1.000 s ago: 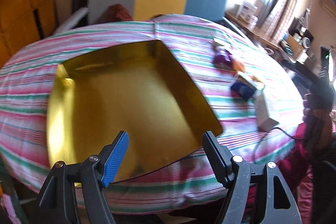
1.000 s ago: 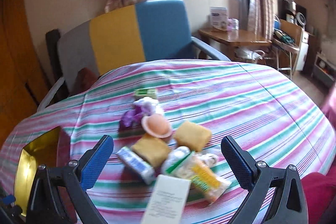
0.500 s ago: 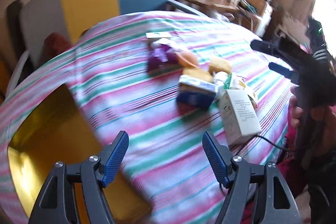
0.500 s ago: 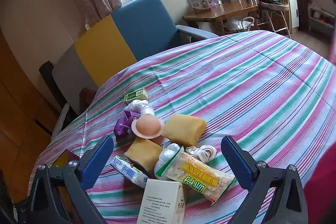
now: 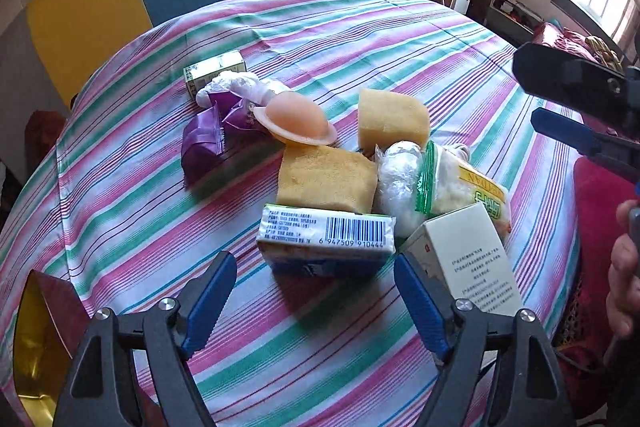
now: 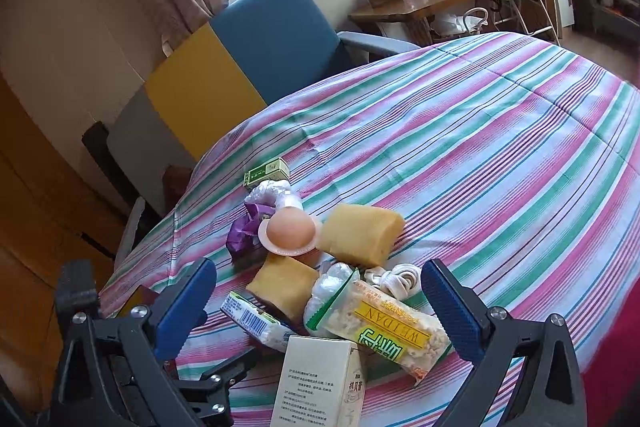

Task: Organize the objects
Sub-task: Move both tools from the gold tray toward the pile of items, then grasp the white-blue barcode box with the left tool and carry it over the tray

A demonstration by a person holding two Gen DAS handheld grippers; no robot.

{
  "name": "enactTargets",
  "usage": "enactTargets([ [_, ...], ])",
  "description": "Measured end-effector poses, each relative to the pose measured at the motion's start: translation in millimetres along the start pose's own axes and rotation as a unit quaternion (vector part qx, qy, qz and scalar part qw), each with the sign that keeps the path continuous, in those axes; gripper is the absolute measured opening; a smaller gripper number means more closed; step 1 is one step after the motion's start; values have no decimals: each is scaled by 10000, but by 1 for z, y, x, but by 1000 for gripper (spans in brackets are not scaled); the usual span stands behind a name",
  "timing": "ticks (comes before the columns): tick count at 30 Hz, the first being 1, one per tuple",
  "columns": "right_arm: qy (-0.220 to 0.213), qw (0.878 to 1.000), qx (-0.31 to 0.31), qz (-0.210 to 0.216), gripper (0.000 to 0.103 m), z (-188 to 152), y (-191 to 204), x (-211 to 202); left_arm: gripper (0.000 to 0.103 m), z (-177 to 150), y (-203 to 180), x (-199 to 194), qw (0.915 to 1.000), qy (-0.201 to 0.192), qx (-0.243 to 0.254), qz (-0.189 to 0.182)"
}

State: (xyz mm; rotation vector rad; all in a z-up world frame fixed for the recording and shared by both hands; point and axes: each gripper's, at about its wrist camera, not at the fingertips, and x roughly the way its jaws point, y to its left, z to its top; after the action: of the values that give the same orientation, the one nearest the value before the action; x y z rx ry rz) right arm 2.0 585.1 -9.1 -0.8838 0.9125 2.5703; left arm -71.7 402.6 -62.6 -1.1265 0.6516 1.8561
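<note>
A pile of small goods lies on the striped tablecloth [image 5: 120, 211]. It holds a barcoded box [image 5: 326, 235], two yellow sponges [image 5: 326, 179] [image 5: 390, 119], a peach dome-shaped cup [image 5: 298, 119], a purple bag [image 5: 208, 139], a green box [image 5: 214, 69], a snack bag [image 5: 460, 183] and a white carton [image 5: 466, 259]. My left gripper [image 5: 316, 303] is open, just short of the barcoded box. My right gripper [image 6: 320, 311] is open over the same pile, above the snack bag [image 6: 384, 323] and white carton [image 6: 320, 383].
A gold tray [image 5: 32, 347] shows at the lower left edge. A blue, yellow and grey chair [image 6: 240, 67] stands behind the table. A wooden side table [image 6: 420, 3] with boxes stands by the window. The right gripper also shows in the left wrist view [image 5: 580, 115].
My left gripper has swung from over the gold tray to the right, up to the pile of goods. My right gripper has shifted slightly and stays open over the pile.
</note>
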Motion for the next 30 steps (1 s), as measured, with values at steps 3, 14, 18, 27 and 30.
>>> enactTargets([
  [3,45,10000,-10,6,103,0,0,2,82,3,-2,8,10000,19,1,-34],
  [14,89,9998,-63,-143,103,1,-1,5,74,-15,8,-17,9978,-365,-487,-254],
  [18,217,9993,-210,-199,103,-1,4,9,74,-42,19,-57,9942,-636,-850,-188],
  [27,996,9912,-727,-473,91,-50,29,8,74,-112,59,-139,9825,-1161,-1454,79],
  [30,1183,9853,-992,-731,84,-70,37,11,74,-135,81,-153,9765,-1201,-1781,200],
])
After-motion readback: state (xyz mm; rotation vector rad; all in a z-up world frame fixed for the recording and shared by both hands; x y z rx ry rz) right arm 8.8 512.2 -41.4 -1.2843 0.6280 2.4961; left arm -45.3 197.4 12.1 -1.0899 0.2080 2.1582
